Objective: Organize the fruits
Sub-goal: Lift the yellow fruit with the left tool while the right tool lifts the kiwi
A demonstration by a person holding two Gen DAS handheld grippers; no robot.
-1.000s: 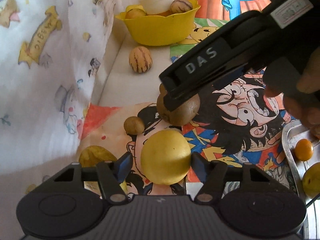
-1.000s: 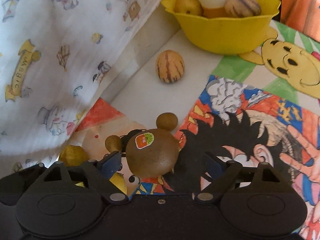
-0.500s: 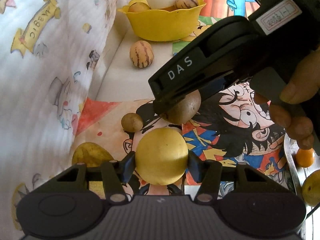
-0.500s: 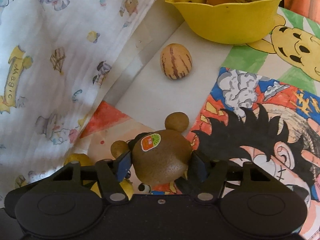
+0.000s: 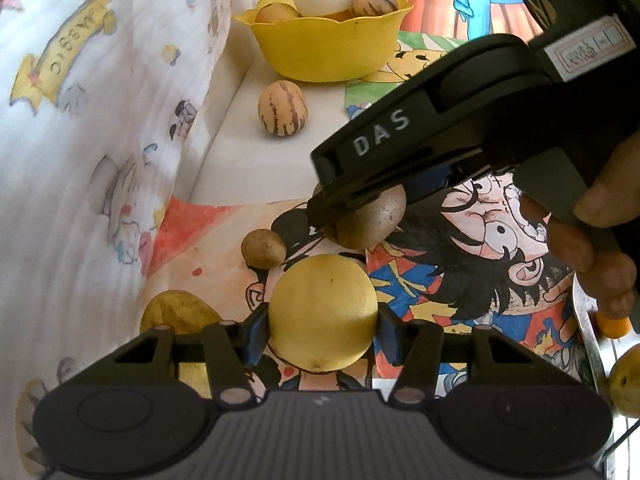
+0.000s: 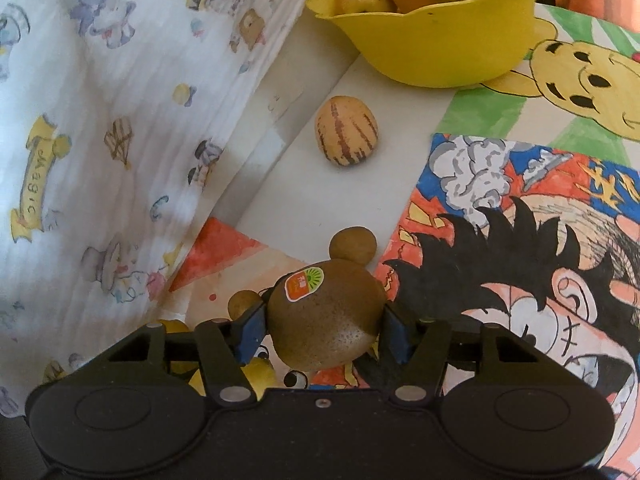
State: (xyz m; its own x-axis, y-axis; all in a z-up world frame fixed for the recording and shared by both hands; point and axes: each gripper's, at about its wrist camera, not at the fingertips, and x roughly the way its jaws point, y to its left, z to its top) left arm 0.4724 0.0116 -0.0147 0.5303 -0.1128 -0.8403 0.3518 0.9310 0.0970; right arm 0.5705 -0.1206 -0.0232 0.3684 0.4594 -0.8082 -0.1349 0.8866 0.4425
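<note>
My left gripper (image 5: 322,330) is shut on a round yellow fruit (image 5: 322,312), held over the cartoon mat. My right gripper (image 6: 324,328) is shut on a brown kiwi (image 6: 326,320) with an orange-green sticker; the kiwi also shows in the left wrist view (image 5: 368,220) under the right gripper's black body. A striped pale melon (image 5: 283,108) lies on the white tabletop, also in the right wrist view (image 6: 346,131). A yellow bowl (image 5: 328,48) at the back holds a striped melon, a yellow fruit and a white jar.
Small brown fruits (image 5: 263,249) (image 6: 354,245) lie on the mat. A dull yellow fruit (image 5: 176,316) sits at the left beside the patterned white cloth (image 5: 100,140). A metal tray (image 5: 588,332) at the right holds orange and yellow fruits.
Both grippers closed, the left on the yellow fruit and the right on the kiwi. Both have moved forward slightly toward the bowl.
</note>
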